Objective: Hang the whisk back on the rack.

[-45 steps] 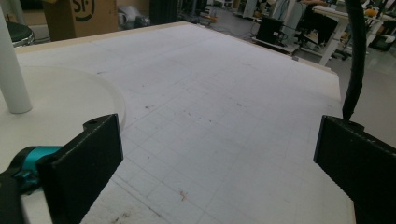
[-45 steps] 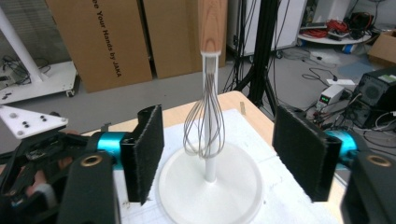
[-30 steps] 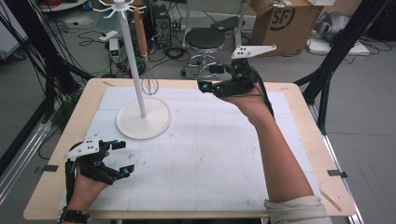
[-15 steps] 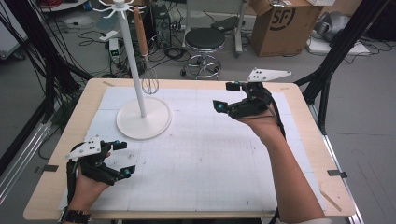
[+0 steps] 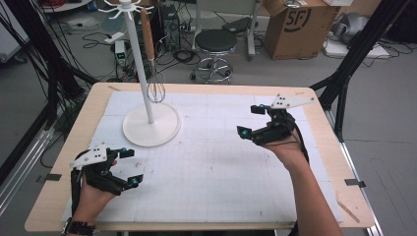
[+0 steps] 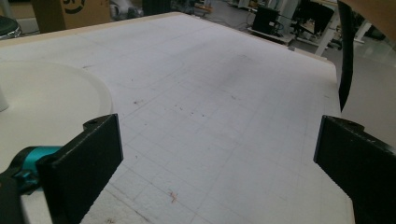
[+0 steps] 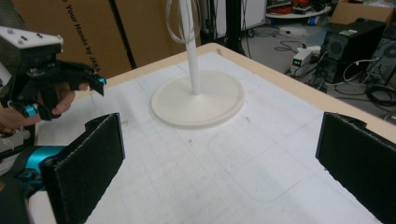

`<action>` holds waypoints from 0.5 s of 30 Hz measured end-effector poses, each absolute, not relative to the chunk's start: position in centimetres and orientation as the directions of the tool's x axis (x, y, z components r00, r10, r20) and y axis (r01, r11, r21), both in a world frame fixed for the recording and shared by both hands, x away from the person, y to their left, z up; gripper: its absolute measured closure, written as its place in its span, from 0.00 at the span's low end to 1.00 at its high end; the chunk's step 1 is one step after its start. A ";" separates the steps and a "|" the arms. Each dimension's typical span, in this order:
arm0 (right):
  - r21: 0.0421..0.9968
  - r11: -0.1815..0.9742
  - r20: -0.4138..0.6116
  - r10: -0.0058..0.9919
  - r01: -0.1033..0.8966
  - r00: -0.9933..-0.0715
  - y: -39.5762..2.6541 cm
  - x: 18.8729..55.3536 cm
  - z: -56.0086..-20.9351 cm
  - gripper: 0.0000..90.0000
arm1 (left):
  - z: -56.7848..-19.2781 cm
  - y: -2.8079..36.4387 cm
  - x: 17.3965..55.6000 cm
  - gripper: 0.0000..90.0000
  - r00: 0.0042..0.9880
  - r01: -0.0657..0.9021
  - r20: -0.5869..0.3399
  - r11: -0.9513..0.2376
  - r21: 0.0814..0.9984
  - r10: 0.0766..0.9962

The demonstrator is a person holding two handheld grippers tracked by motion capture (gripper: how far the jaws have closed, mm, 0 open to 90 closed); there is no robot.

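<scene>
A white rack with a tall pole and round base stands at the table's back left; a wire whisk with a wooden handle hangs from its top hooks. My left gripper rests near the front left corner, open, nothing between its jaws. My right gripper is held over the right side of the white mat, open and holding nothing. The right gripper view looks toward the rack base, the whisk wires and the left gripper farther off.
A white gridded mat covers most of the wooden table. Behind the table stand a black stool, a cardboard box and floor cables. A black frame leg rises at the right.
My right gripper has drawn back from the far right of the table toward the person and lower over the mat. The left gripper has stayed put.
</scene>
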State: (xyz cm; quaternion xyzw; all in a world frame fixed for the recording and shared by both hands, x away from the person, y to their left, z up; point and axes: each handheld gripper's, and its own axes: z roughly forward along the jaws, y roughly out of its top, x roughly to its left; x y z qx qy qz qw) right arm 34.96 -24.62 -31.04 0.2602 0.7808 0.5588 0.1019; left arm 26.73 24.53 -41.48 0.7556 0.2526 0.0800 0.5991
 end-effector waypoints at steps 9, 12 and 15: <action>0.917 0.242 0.137 0.558 0.318 -0.818 -27.1 33.6 -33.7 0.00 | -41.5 24.5 26.7 0.02 0.861 0.287 -0.185 -0.152 0.946 0.475; 0.917 0.234 0.144 0.564 0.324 -0.813 -27.8 33.2 -34.2 0.00 | -41.5 24.4 26.7 0.02 0.861 0.288 -0.185 -0.154 0.945 0.474; 0.920 0.220 0.148 0.569 0.323 -0.809 -28.4 32.7 -34.7 0.00 | -41.5 24.4 26.7 0.02 0.861 0.288 -0.186 -0.153 0.945 0.474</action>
